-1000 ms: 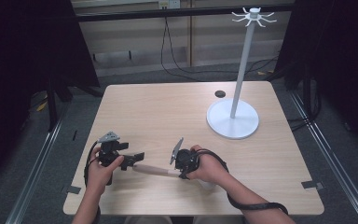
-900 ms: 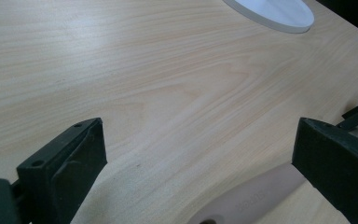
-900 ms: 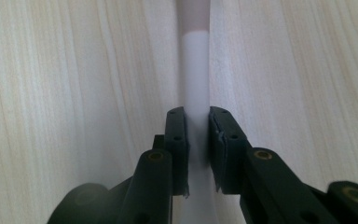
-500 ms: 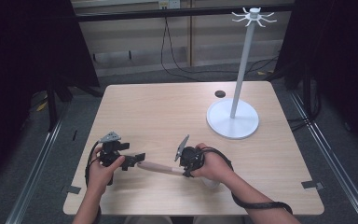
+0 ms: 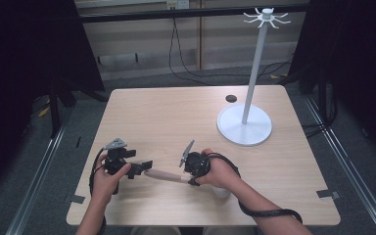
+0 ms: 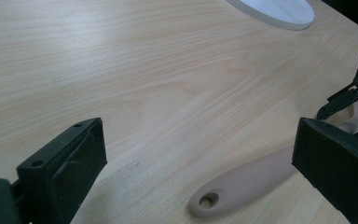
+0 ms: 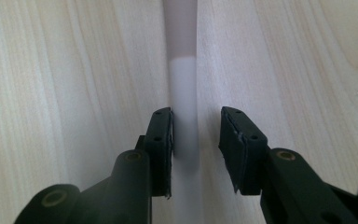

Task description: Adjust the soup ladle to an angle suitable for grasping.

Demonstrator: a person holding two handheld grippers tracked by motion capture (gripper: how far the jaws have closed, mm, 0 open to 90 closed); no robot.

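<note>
A utensil with a beige handle [image 5: 164, 175] and a white shaft [image 7: 182, 93] lies flat on the wooden table [image 5: 176, 117], near its front edge. My right gripper [image 5: 192, 180] points down over the shaft. Its jaws have just been opening and now stand apart, with the shaft between them, closer to the left pad [image 7: 162, 135] and clear of the right one. My left gripper [image 5: 144, 166] is open wide and low over the table. The handle's end with its hanging hole [image 6: 242, 184] lies between the left gripper's [image 6: 198, 140] jaws, near the right-hand one.
A white stand with a round base [image 5: 245, 125] and a tall pole [image 5: 254, 73] topped by radiating hooks rises at the table's back right. A small black disc [image 5: 231, 98] lies at the far edge beside it. Dark floor and rails surround the table.
The right hand and its gripper have edged slightly to the right. The left hand stays where it was.
</note>
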